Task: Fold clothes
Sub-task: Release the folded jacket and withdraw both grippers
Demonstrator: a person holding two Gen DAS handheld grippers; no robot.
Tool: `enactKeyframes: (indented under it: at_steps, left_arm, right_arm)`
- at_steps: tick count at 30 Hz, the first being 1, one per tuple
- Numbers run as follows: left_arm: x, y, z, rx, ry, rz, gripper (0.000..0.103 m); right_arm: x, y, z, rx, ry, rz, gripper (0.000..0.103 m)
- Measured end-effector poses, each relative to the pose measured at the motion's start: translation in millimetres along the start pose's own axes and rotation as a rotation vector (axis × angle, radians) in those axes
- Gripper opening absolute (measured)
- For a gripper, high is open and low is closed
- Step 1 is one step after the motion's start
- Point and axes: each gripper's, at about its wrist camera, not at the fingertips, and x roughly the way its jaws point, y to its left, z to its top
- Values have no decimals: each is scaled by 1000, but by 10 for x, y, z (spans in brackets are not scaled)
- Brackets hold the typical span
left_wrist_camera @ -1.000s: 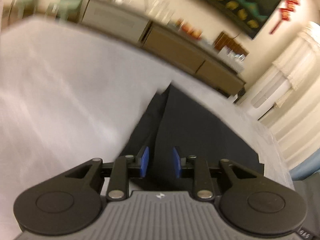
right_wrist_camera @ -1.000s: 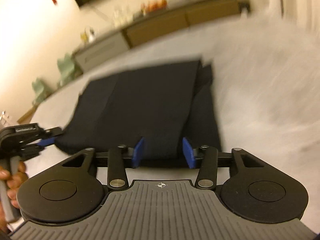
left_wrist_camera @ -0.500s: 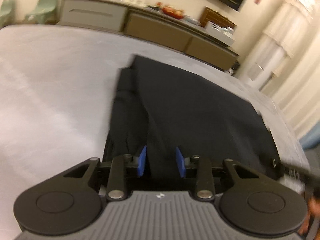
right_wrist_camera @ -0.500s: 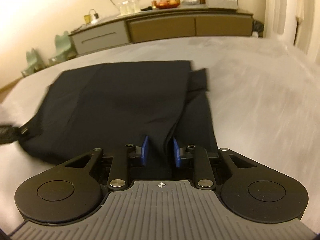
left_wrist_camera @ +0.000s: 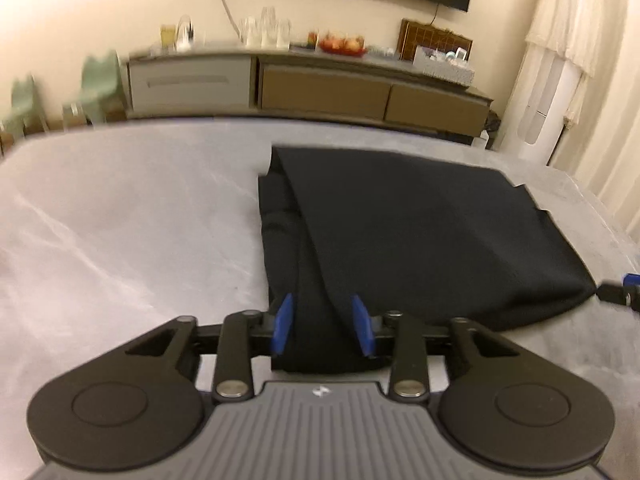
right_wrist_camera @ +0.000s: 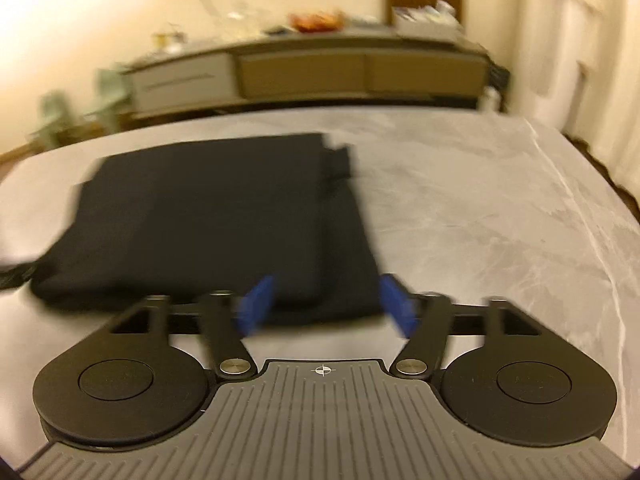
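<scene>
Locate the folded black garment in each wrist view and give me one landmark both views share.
Left wrist view: the black garment lies centre to right on the grey surface, its near edge between the left claw's open fingers.
Right wrist view: it lies centre to left, just ahead of the open right claw.
Shared landmark: the long sideboard along the far wall.
</scene>
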Motion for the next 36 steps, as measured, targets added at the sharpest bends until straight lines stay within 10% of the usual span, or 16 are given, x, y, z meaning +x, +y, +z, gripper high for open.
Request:
enactKeyframes:
  at_steps: [4, 6, 24, 36]
  left_arm:
    - [-354, -250, -74, 8, -36, 28, 93]
    - [-520, -371, -109, 12, -52, 44, 99]
    - [-919, -929, -182, 63, -54, 173, 103]
    - [-994, -1066, -267, -3, -92, 85, 103]
  right_arm:
    - [-278, 250, -231, -67, -12, 0, 89]
    - [-295, 293, -306, -68, 4, -1, 89]
    - [-555, 436, -366, -75, -53, 65, 89]
    - [-543, 254, -430, -44, -43, 51, 89]
